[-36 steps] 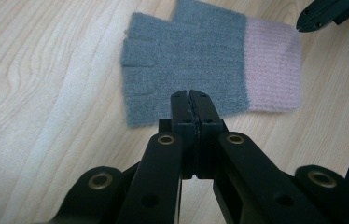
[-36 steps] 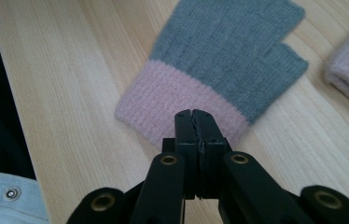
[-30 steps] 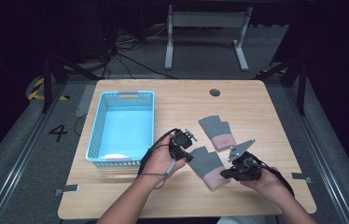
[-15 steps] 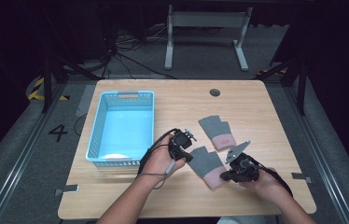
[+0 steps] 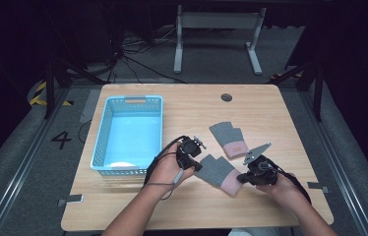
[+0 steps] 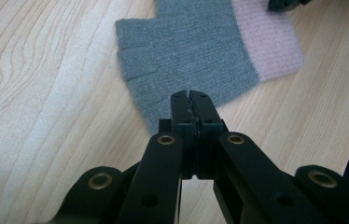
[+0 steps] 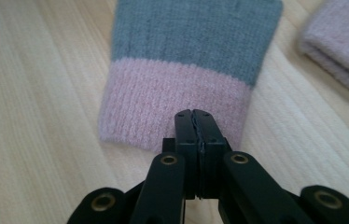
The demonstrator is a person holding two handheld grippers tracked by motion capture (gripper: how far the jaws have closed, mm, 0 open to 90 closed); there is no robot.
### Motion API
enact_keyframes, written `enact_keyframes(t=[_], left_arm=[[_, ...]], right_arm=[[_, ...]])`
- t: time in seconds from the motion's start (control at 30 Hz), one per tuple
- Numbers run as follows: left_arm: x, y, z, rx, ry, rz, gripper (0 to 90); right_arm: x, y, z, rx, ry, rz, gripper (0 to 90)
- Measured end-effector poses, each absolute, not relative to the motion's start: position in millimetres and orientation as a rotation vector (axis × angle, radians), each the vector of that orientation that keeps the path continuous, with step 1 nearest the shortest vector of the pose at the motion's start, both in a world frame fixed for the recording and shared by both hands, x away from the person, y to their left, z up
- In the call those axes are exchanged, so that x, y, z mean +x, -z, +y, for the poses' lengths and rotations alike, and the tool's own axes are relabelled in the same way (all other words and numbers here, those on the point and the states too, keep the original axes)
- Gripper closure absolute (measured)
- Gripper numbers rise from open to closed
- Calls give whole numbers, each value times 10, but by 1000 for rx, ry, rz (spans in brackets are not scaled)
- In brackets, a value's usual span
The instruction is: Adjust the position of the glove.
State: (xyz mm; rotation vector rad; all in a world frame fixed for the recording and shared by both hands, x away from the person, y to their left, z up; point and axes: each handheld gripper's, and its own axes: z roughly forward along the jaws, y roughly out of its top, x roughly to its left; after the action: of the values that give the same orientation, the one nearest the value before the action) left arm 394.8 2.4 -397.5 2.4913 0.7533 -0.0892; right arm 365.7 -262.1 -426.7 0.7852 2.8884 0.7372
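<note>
Table: the pale wooden tabletop [image 5: 280, 113] carries everything, with the work laid near the person's edge where both hands can reach it.

Basket: a light blue plastic lattice basket [image 5: 104, 132] sits on the left half, open side up and just beside the left hand; it looks like the place where the gloves are meant to go, though that is a judgement.

Nearer glove: a grey knitted fingerless glove with a pink ribbed cuff [image 5: 219, 173] lies flat between the two grippers, finger end toward the left gripper and cuff toward the right, so each tool can take one end.

Farther glove: its matching grey and pink knitted glove [image 5: 228, 138] lies flat just behind, apart from both grippers and seemingly waiting its turn.

Left gripper: the left gripper [image 6: 191, 100] has its black jaws pressed fully together at the grey finger edge; the glove's edge runs under the tips, and I cannot tell whether any knit is pinched between them.

Right gripper: the right gripper [image 7: 194, 119] is likewise closed tight, tips over the pink cuff's hem; whether cloth is caught in them cannot be made out.

Likely step: readying to lift the nearer glove by both ends.
</note>
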Motion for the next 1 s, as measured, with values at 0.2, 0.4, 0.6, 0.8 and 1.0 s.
enact_keyframes(t=[0.2, 0.4, 0.6, 0.8, 1.0], left_arm=[[3937, 3983, 24, 2492, 87, 756, 900], [3931, 3987, 15, 2499, 89, 752, 900], [3936, 4003, -7, 2513, 98, 738, 900], [3965, 4067, -48, 2532, 101, 724, 900], [3995, 4151, -120, 2558, 107, 709, 900]], right_arm=[[3719, 4273, -2670, 817, -740, 2840, 897], [3747, 4282, -2689, 831, -747, 2800, 897], [3707, 4231, -2691, 833, -770, 2777, 897], [3650, 4121, -2729, 817, -808, 2756, 897], [3631, 4105, -2772, 841, -823, 2754, 896]])
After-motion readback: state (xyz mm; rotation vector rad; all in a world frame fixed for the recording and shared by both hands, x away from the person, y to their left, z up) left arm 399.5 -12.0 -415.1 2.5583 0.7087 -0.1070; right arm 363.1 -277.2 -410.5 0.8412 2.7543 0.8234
